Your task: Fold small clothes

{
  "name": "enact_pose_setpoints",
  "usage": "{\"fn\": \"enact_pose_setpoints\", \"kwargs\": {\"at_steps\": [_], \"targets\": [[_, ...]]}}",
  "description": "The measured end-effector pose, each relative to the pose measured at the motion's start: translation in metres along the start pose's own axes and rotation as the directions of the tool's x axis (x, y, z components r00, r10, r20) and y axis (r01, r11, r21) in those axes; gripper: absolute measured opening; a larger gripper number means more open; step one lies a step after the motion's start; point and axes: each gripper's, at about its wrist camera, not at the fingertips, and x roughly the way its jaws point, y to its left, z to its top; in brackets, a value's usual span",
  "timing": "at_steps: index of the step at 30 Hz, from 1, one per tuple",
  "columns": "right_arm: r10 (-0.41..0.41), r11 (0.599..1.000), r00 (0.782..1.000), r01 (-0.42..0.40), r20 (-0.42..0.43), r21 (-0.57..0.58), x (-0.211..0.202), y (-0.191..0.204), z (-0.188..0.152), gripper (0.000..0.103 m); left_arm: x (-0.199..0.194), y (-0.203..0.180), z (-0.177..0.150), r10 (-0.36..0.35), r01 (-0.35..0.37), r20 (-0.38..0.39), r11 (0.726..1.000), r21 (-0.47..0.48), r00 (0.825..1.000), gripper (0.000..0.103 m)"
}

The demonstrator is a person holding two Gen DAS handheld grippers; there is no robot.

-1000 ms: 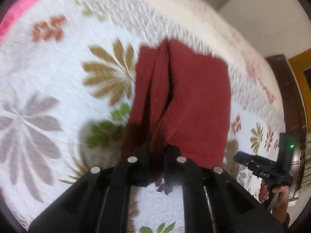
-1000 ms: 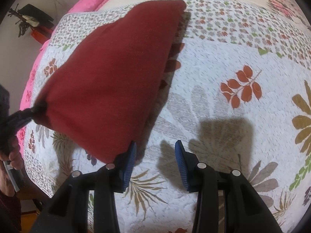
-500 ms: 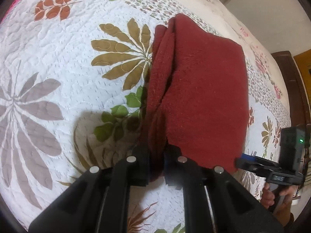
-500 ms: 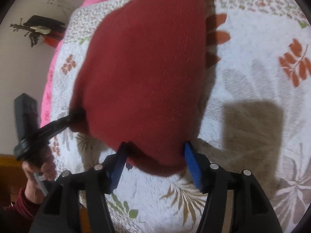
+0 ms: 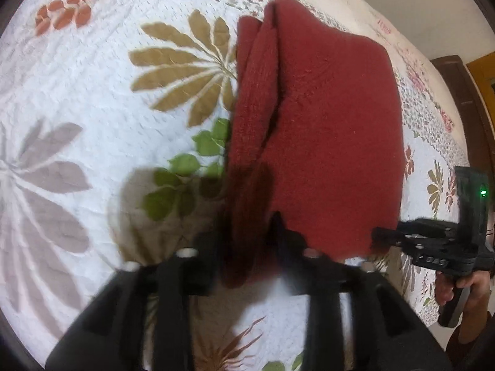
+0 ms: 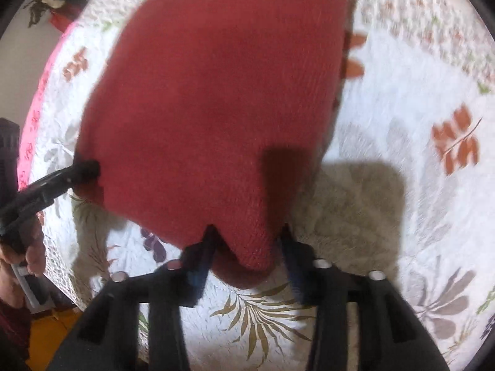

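The cloth [image 5: 318, 130] lay on the quilt [image 5: 92, 117], which spread beyond the cloth on every side. The left gripper [image 5: 247, 247] sat at the cloth's near left corner, with that corner between its fingers. The right gripper [image 6: 247, 247] sat at the cloth's near right corner, with cloth between its fingers as well. Seen from the left wrist, a fold ridge ran along the cloth's left side. A wall [image 5: 417, 3] stood behind the cloth, past the quilt's far edge.
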Motion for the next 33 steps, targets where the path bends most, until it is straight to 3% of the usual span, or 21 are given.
{"fn": "enact_pose_setpoints", "kwargs": {"at_steps": [2,4,6,9,13,16,18,19,20,22,27,30,33], "targets": [[-0.030,1.000,0.998,0.030,0.048,-0.007,-0.019,-0.004,0.002,0.047,-0.016,0.004,0.008,-0.005,0.004,0.025,1.000,0.007,1.000,0.062],[-0.082,0.997,0.992,0.081,0.096,0.017,-0.033,-0.012,0.010,0.050,-0.032,0.007,0.026,-0.010,0.010,0.077,1.000,-0.004,0.997,0.068],[-0.123,0.991,0.983,0.116,0.135,0.059,-0.043,-0.022,0.023,0.050,-0.036,0.003,0.055,-0.019,0.021,0.106,1.000,-0.011,0.994,0.068],[-0.109,0.990,0.980,0.093,0.164,0.101,-0.047,-0.022,0.036,0.052,-0.023,-0.008,0.097,-0.040,0.039,0.113,0.999,0.008,0.993,0.069],[-0.132,0.988,0.977,0.116,0.167,0.100,-0.040,-0.025,0.054,0.053,0.008,-0.020,0.144,-0.098,0.102,0.077,0.994,-0.042,0.992,0.069],[-0.129,0.988,0.976,0.112,0.173,0.104,-0.037,-0.027,0.058,0.054,0.025,-0.028,0.162,-0.076,0.078,0.057,0.997,-0.028,0.995,0.069],[-0.119,0.988,0.977,0.100,0.175,0.114,-0.037,-0.033,0.055,0.055,0.034,-0.032,0.167,-0.055,0.056,0.050,0.998,-0.022,0.997,0.061],[-0.114,0.988,0.978,0.093,0.176,0.119,-0.036,-0.034,0.056,0.055,0.037,-0.034,0.167,-0.054,0.055,0.055,0.998,-0.015,0.997,0.036],[-0.110,0.989,0.978,0.089,0.177,0.122,-0.035,-0.034,0.056,0.056,0.038,-0.034,0.167,-0.048,0.049,0.056,0.999,-0.009,0.997,0.023],[-0.108,0.989,0.977,0.087,0.181,0.122,-0.034,-0.034,0.057,0.056,0.031,-0.034,0.164,-0.057,0.057,0.092,0.998,-0.007,0.994,0.013],[-0.077,0.992,0.977,0.054,0.198,0.117,-0.036,-0.034,0.056,0.059,0.005,-0.011,0.147,-0.042,0.059,0.217,0.996,-0.072,0.975,0.011],[-0.068,0.994,0.978,0.049,0.198,0.098,-0.032,-0.029,0.061,0.063,0.027,0.004,0.144,-0.022,0.043,0.174,0.992,-0.115,0.985,0.012],[-0.086,0.994,0.977,0.073,0.194,0.076,-0.030,-0.024,0.066,0.063,0.030,0.002,0.147,-0.034,0.050,0.156,0.994,-0.100,0.987,0.016]]}}
